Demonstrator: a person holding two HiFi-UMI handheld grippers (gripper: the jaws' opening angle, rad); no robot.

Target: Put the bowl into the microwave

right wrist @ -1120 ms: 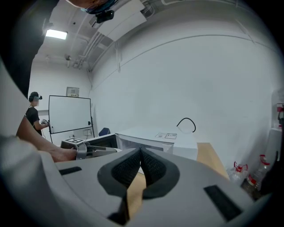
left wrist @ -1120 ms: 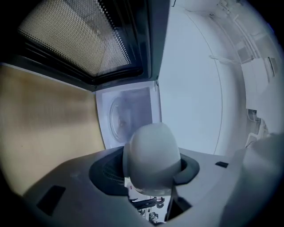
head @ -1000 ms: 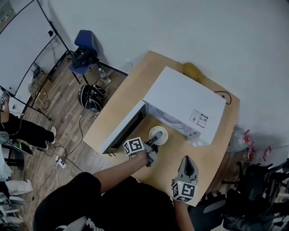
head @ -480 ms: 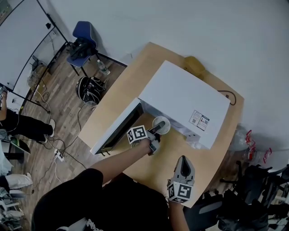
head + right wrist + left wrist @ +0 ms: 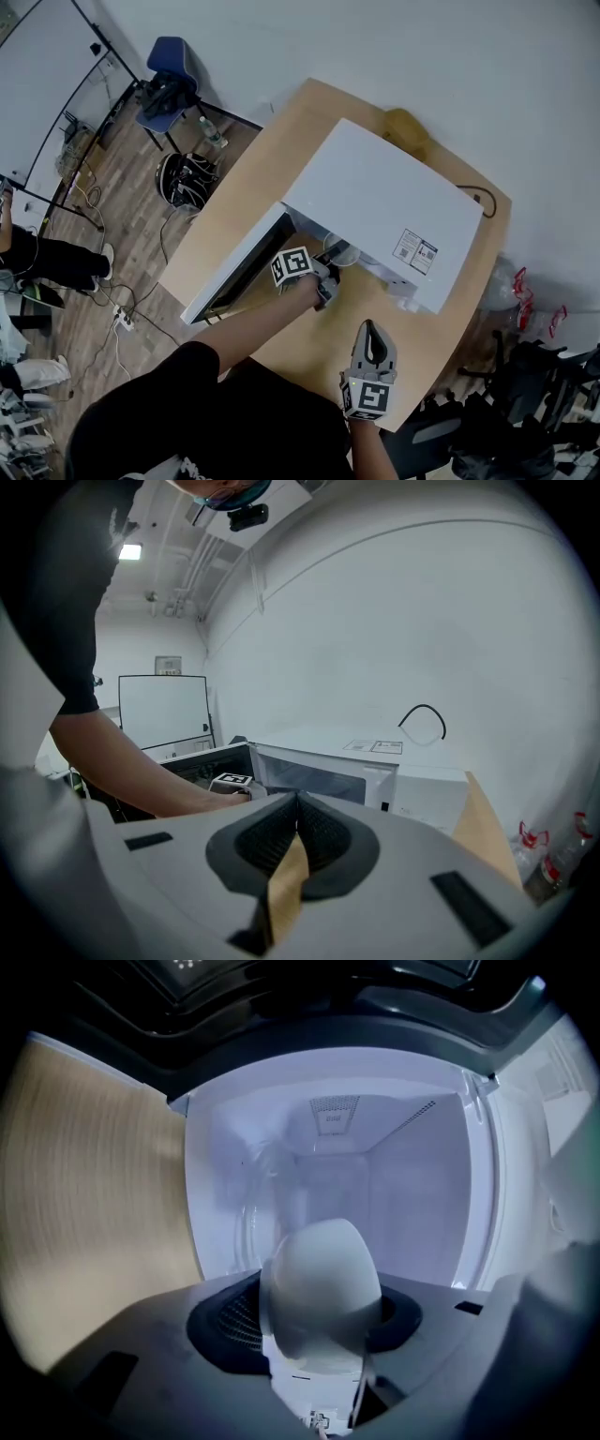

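The white microwave (image 5: 375, 211) stands on the wooden table (image 5: 281, 131) with its door (image 5: 239, 272) swung open to the left. My left gripper (image 5: 328, 272) is shut on the rim of a white bowl (image 5: 339, 251), which is at the mouth of the oven, half hidden under its top. In the left gripper view the bowl (image 5: 319, 1279) hangs tilted between the jaws, in front of the bare white cavity (image 5: 375, 1176). My right gripper (image 5: 368, 330) is shut on nothing, hovering by the table's near edge. From the right gripper view the microwave (image 5: 375, 771) is ahead.
A yellowish object (image 5: 405, 127) and a black cable (image 5: 473, 197) lie behind the microwave. On the floor to the left are a blue chair (image 5: 173, 80) and a dark bag (image 5: 187, 178). Bottles (image 5: 525, 300) stand right of the table.
My left gripper has carried the bowl from the table in front of the microwave forward into its opening. The right gripper has stayed near the table's front edge.
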